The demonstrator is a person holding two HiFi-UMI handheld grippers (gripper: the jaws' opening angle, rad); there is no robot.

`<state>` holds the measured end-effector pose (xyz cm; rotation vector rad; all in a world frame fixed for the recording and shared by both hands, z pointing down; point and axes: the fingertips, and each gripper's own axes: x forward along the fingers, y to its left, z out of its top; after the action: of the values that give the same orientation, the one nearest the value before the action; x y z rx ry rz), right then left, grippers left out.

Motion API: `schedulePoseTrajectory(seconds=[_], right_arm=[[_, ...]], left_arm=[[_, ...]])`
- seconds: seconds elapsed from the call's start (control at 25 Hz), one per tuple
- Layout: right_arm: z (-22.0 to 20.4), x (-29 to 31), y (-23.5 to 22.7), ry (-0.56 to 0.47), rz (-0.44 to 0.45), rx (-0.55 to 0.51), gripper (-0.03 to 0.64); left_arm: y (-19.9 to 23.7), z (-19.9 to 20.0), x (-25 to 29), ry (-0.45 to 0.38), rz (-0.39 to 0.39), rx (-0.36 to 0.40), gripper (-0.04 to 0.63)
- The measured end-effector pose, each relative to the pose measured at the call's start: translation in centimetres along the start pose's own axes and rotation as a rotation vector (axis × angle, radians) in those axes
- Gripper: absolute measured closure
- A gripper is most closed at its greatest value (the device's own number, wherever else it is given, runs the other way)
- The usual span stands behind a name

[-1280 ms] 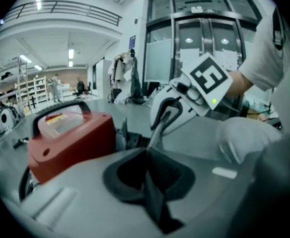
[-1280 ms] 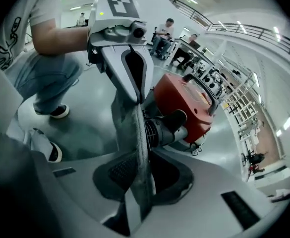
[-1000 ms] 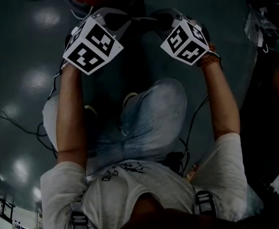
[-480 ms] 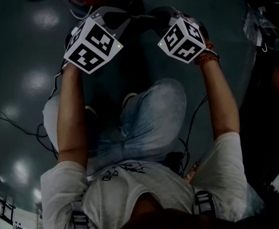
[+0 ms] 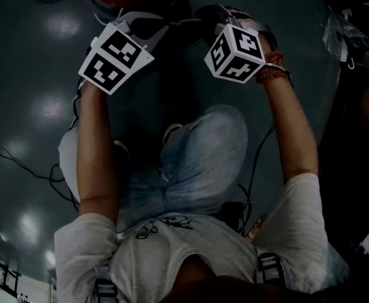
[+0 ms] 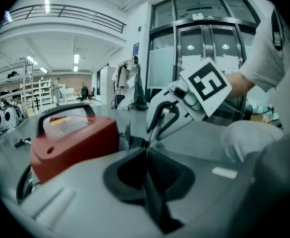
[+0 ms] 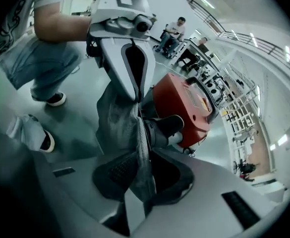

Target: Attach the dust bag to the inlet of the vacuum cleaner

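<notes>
Fingers (image 7: 116,68) of the left gripper (image 6: 147,155) are closed tight on the top edge of the grey dust bag (image 7: 116,120), while the right gripper (image 7: 144,152) is clamped on a bunched fold lower down, so the cloth hangs between the two. The bag sits right in front of the black inlet (image 7: 167,127) of the red vacuum cleaner (image 7: 187,105) and is not yet fitted over it; whether cloth and inlet touch cannot be told. The likely trouble from here is that the bag's mouth looks folded flat, and pushed forward like that it would crumple against the inlet rim rather than slide on. Both holds are thin pinches of slack cloth, so a hard tug to spread the opening could pull it free of one gripper. Nothing steadies the vacuum cleaner, which may slide on the smooth floor (image 5: 39,106) under a push. Only the right gripper view shows bag, inlet and the left gripper's pinch together. The left gripper view reduces the bag to a dark sliver between its jaws but shows the vacuum cleaner's black handle (image 6: 68,109) and the right gripper side-on. The dim head view shows the crouching person (image 5: 197,163) and both marker cubes (image 5: 111,59), with bag and inlet hidden behind them.
</notes>
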<state>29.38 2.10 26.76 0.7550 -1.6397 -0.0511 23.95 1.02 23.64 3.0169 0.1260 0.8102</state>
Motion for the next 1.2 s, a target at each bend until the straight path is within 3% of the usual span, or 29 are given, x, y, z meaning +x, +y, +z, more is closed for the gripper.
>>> schedulePoseTrajectory(seconds=[0.16, 0.24, 0.32, 0.52, 0.6, 0.72, 0.8, 0.88, 0.92, 1.12, 1.2], right_arm=[[-0.8, 0.4, 0.4, -0.062, 0.066, 0.196, 0.548], [-0.9, 0.4, 0.5, -0.074, 0.083, 0.234, 0.548], [-0.8, 0.3, 0.4, -0.059, 0.070, 0.198, 0.546], [0.2, 0.3, -0.2, 0.024, -0.008, -0.040, 0.541], [0.2, 0.5, -0.3, 0.028, -0.013, -0.056, 0.540], [-0.4, 0.6, -0.1, -0.022, 0.020, 0.085, 0.541], [-0.8, 0.6, 0.2, -0.055, 0.049, 0.190, 0.541], [-0.9, 0.6, 0.2, -0.067, 0.061, 0.228, 0.543], [-0.8, 0.7, 0.2, -0.063, 0.059, 0.222, 0.543], [-0.4, 0.7, -0.5, -0.011, 0.030, 0.127, 0.543], [-0.3, 0.8, -0.4, -0.004, 0.035, 0.116, 0.543]], left_arm=[[0.7, 1.5, 0.4, -0.037, 0.079, 0.062, 0.580], [0.9, 2.1, 0.6, -0.044, 0.117, 0.087, 0.580], [0.9, 1.9, 0.7, -0.050, 0.111, 0.075, 0.580], [0.6, -0.6, 0.0, -0.076, -0.026, -0.062, 0.580], [0.6, -0.8, 0.1, -0.080, -0.028, -0.061, 0.580], [0.9, 0.7, 0.5, -0.089, 0.043, 0.018, 0.580], [1.6, 2.6, 0.3, -0.152, 0.117, 0.035, 0.587], [2.7, 4.0, -0.3, -0.204, 0.189, 0.030, 0.595], [2.9, 4.0, -0.5, -0.200, 0.189, 0.031, 0.595], [0.3, 2.4, -0.2, -0.159, -0.008, -0.015, 0.594], [-0.7, 2.0, -0.1, -0.121, -0.039, 0.003, 0.591]])
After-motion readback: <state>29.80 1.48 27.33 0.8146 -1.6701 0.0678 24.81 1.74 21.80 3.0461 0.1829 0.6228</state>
